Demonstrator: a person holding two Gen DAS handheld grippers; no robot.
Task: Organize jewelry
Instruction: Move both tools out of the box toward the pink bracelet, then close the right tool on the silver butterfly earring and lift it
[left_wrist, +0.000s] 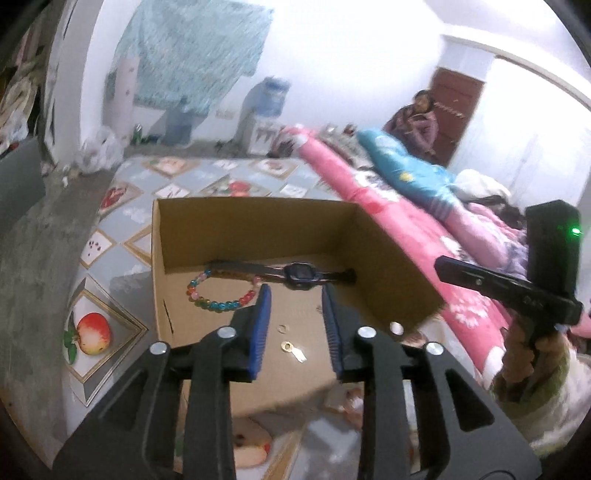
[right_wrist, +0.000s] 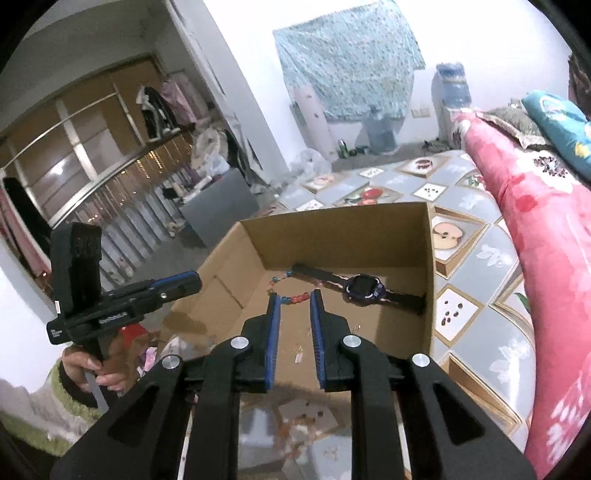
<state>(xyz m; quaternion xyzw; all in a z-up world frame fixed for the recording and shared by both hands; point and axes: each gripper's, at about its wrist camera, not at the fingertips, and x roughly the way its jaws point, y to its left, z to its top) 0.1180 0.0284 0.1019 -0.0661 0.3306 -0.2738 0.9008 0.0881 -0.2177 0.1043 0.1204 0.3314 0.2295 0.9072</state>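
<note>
An open cardboard box (left_wrist: 255, 225) stands on a patterned mat. In it lie a dark wristwatch (left_wrist: 299, 275), a bracelet of coloured beads (left_wrist: 218, 302), a small gold pendant (left_wrist: 292, 349) and a tiny ring (left_wrist: 282, 328). My left gripper (left_wrist: 296, 295) is open and empty above the box floor, near the watch. My right gripper (right_wrist: 294, 300) is open and empty above the same box (right_wrist: 332, 229); the watch (right_wrist: 364, 288) lies to its right and the beads (right_wrist: 295, 298) show between its fingers. Each gripper shows in the other's view.
A pink quilt (left_wrist: 388, 221) and a blue pillow (left_wrist: 402, 166) lie along the right of the mat (left_wrist: 110, 332). A person (left_wrist: 417, 122) sits by a brown door at the back. A wardrobe with clothes (right_wrist: 92, 166) stands at the left.
</note>
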